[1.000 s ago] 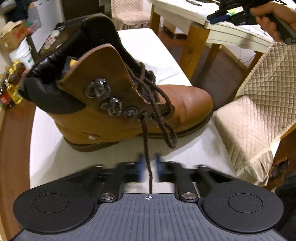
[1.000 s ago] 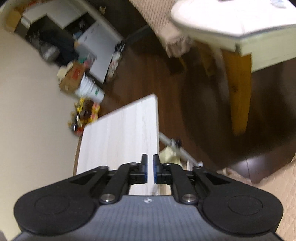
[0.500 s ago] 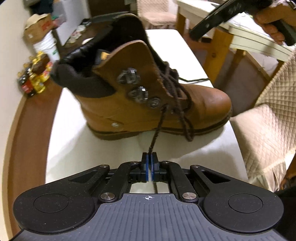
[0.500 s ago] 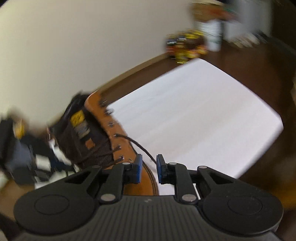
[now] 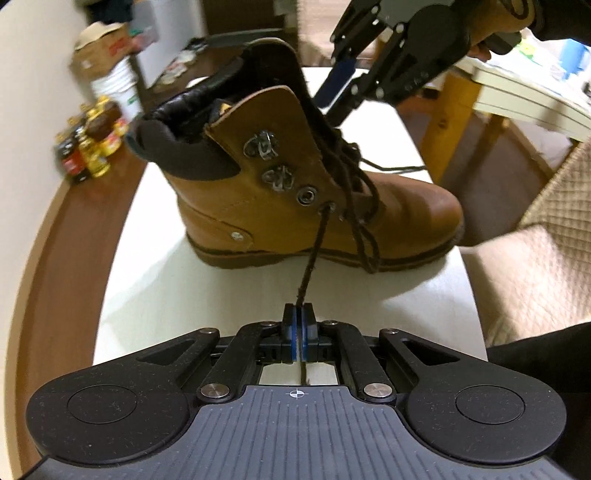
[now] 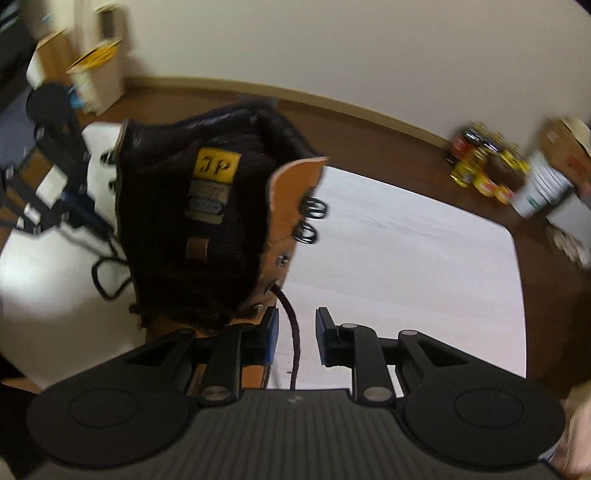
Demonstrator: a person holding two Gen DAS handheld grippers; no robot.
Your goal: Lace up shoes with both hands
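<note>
Between the blue fingers [image 5: 291, 325] of the left gripper [image 5: 297, 317] a dark brown lace [image 5: 314, 251] was pinched tight, the two pads pressed together on it with no gap showing. From there the lace ran taut up to an eyelet [image 5: 330, 206] on the near side of a tan leather boot [image 5: 306, 192], which stood upright on the white counter [image 5: 155, 280], toe to the right in the left wrist view. Above that eyelet sat a round stud and two metal hooks [image 5: 262, 144], unlaced. A loose loop of lace hung down over the sole near the toe.

On the far side of the boot the right gripper [image 6: 295, 334] came down from above, its fingers [image 6: 271, 332] moderately apart and opening. A second strand of lace [image 6: 291, 332] left an eyelet on that side and passed through the gap between them, touching neither pad as far as the blurred view showed. Looking down from there, the dark padded collar and a yellow label [image 6: 217, 168] on the tongue were visible. A bare hand [image 5: 495, 18] held that gripper.

Beyond the counter, bottles [image 5: 88, 147] and a white bucket [image 5: 114, 88] stood on the brown floor by the wall, and a quilted chair [image 5: 535, 251] sat to the right.
</note>
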